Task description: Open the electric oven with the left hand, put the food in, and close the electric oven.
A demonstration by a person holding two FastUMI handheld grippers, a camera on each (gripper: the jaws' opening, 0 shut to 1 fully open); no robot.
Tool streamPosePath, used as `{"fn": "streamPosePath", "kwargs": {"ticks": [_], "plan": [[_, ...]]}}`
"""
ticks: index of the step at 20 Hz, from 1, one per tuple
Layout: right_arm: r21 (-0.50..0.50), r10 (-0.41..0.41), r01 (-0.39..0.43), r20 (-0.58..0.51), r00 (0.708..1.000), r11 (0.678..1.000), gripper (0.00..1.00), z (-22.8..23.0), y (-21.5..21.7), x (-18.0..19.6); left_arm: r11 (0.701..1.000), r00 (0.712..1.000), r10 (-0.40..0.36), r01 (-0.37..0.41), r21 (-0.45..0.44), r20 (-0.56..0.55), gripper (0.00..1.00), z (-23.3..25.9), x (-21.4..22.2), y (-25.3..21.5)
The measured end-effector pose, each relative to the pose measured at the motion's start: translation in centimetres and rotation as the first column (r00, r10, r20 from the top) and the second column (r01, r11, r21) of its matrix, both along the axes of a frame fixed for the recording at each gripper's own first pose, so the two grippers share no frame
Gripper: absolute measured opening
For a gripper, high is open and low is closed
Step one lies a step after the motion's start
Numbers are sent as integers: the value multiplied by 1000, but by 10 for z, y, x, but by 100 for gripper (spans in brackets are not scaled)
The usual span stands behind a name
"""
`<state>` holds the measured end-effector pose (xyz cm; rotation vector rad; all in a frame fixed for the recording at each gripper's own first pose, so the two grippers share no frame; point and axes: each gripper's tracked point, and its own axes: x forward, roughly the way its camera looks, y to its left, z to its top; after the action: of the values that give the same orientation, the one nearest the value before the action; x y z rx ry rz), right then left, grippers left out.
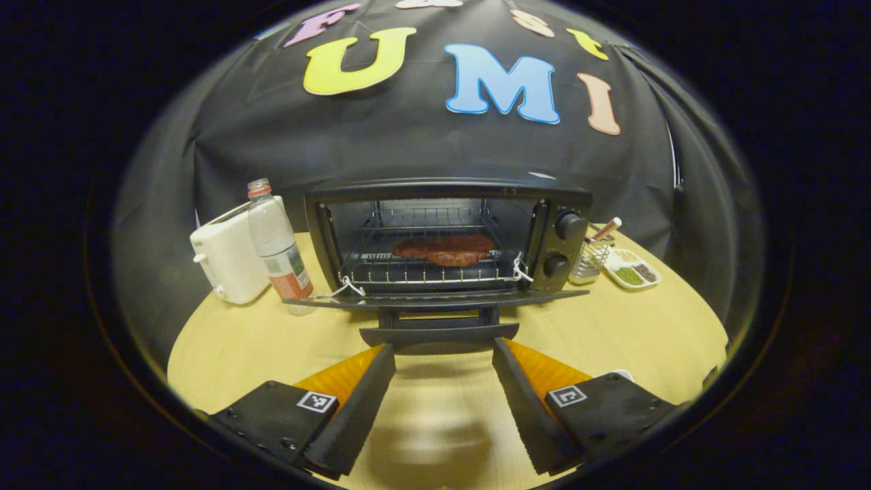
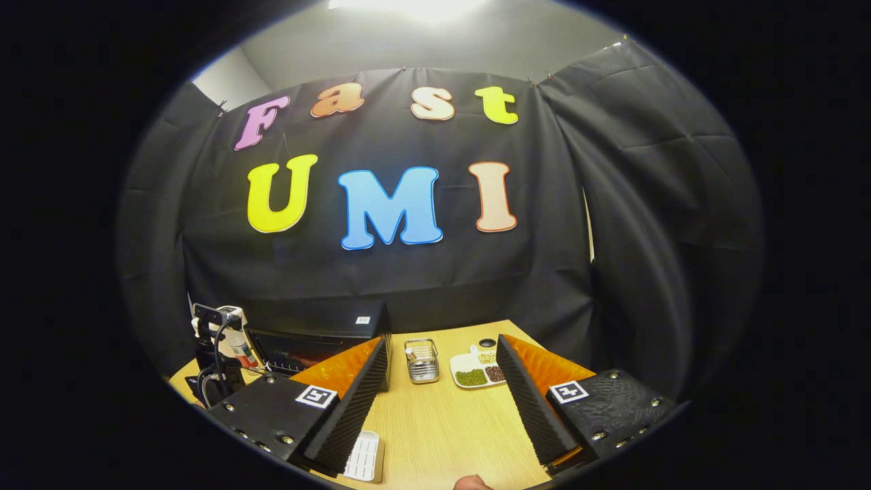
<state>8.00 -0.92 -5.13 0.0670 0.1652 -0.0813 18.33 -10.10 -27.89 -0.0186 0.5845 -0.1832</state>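
The electric oven [image 1: 446,238] stands at the back of the wooden table [image 1: 646,333], its door [image 1: 435,301] dropped flat toward the viewer and its handle [image 1: 439,333] running crosswise, parallel to the table's front edge. The food [image 1: 444,249], a flat brownish slab, lies on the wire rack [image 1: 429,272] inside the cavity. The left gripper [image 1: 444,371] sits directly in front of the handle, fingers spread wide and empty, tips just short of it and seemingly a little below, though the fisheye view makes this uncertain. It is the nearer tool for closing the door, presumably by lifting the handle from beneath. The right gripper [image 2: 442,381], likewise spread and empty, hangs over the table's right side, aimed past the oven toward a wire basket [image 2: 422,361] and a small sectioned dish [image 2: 476,371]. A white toaster [image 1: 228,262] and a bottle [image 1: 277,245] stand at the oven's left.
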Motion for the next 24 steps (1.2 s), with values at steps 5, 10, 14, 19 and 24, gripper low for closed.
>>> {"fn": "streamPosePath", "kwargs": {"ticks": [5, 10, 14, 19, 24], "plan": [[-11, -3, 3, -9, 1000, 1000, 98, -2, 3, 0, 1000, 998, -16, 16, 1, 65, 97, 23, 21, -1], [-19, -7, 7, -16, 1000, 1000, 98, -4, 9, 3, 999, 991, -42, 43, -4, 129, 100, 44, 56, -5], [-20, -7, 7, -18, 1000, 1000, 98, -5, 15, 7, 999, 982, -40, 43, -13, 187, 98, 67, 76, -3], [-18, 27, -27, 26, 999, 999, 98, 10, 22, 15, 999, 951, -33, 44, -28, 306, 100, 130, 54, 4], [-5, 117, -117, 84, 990, 993, 98, 29, 20, 10, 997, 913, 48, -20, -71, 405, 95, 202, 0, 14]]}}
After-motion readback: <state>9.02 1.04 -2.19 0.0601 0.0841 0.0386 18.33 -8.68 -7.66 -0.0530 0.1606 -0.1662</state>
